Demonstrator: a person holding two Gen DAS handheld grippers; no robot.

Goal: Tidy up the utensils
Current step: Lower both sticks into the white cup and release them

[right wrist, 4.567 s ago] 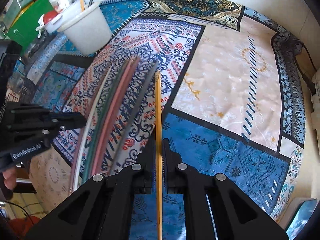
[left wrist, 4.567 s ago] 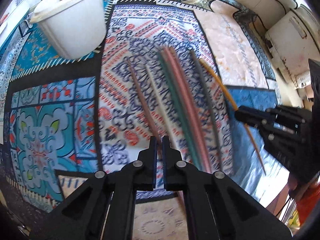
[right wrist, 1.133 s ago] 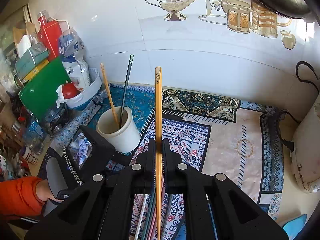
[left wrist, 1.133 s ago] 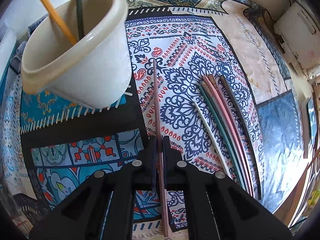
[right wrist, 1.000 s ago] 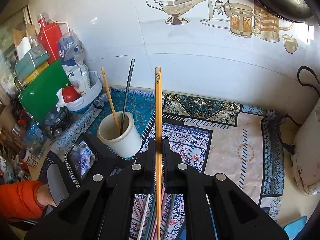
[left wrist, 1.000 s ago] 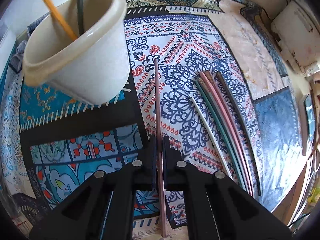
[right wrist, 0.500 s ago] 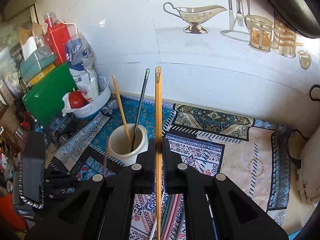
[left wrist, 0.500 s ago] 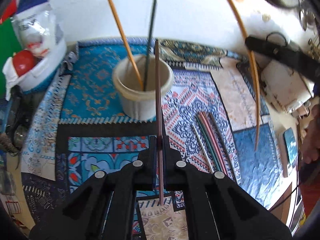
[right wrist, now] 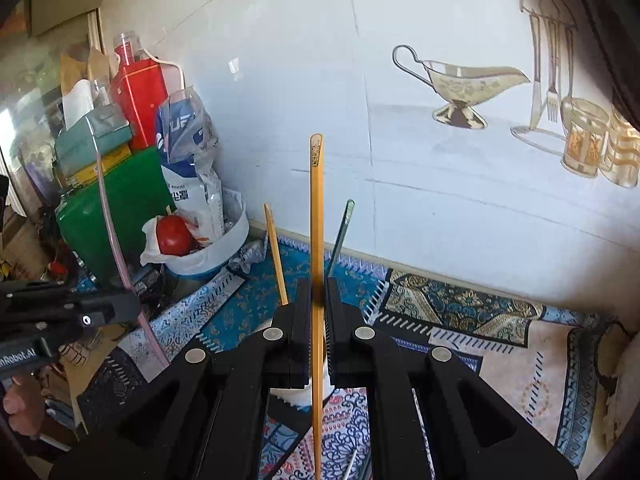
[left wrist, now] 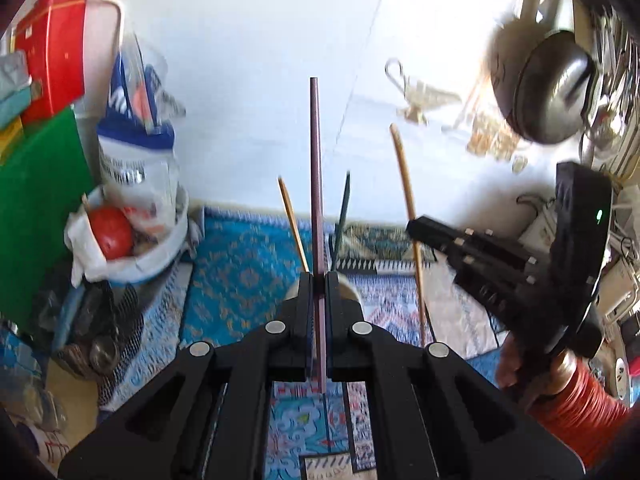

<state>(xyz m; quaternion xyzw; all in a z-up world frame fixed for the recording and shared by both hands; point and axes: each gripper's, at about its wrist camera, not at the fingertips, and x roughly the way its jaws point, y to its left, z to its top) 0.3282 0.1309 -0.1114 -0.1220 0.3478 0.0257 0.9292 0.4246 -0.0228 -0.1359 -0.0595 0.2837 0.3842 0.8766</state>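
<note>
My left gripper [left wrist: 318, 280] is shut on a pink chopstick [left wrist: 316, 168] held upright; both show in the right wrist view, the gripper [right wrist: 134, 304] at the left and its chopstick [right wrist: 110, 224]. My right gripper [right wrist: 318, 286] is shut on a yellow chopstick [right wrist: 316, 216], also upright; it shows in the left wrist view [left wrist: 412, 232] with its chopstick [left wrist: 406, 184]. The cream utensil cup [left wrist: 350, 286] sits mostly hidden behind my fingers, with an orange chopstick [left wrist: 293, 224] and a dark green one [left wrist: 342, 208] standing in it. In the right wrist view the cup [right wrist: 320, 390] lies below the jaws.
A patterned mat [right wrist: 460, 316] covers the counter. At the back left stand a white bowl with a red fruit [right wrist: 174, 236], a blue and white bag [right wrist: 194, 172], a green board [right wrist: 120, 208] and a red tin [right wrist: 140, 96]. Loose chopsticks [right wrist: 352, 460] lie on the mat.
Both grippers have tilted up from looking down at the mat to facing the wall, lifting their chopsticks upright. They have come closer to the cup, which now sits behind the jaws.
</note>
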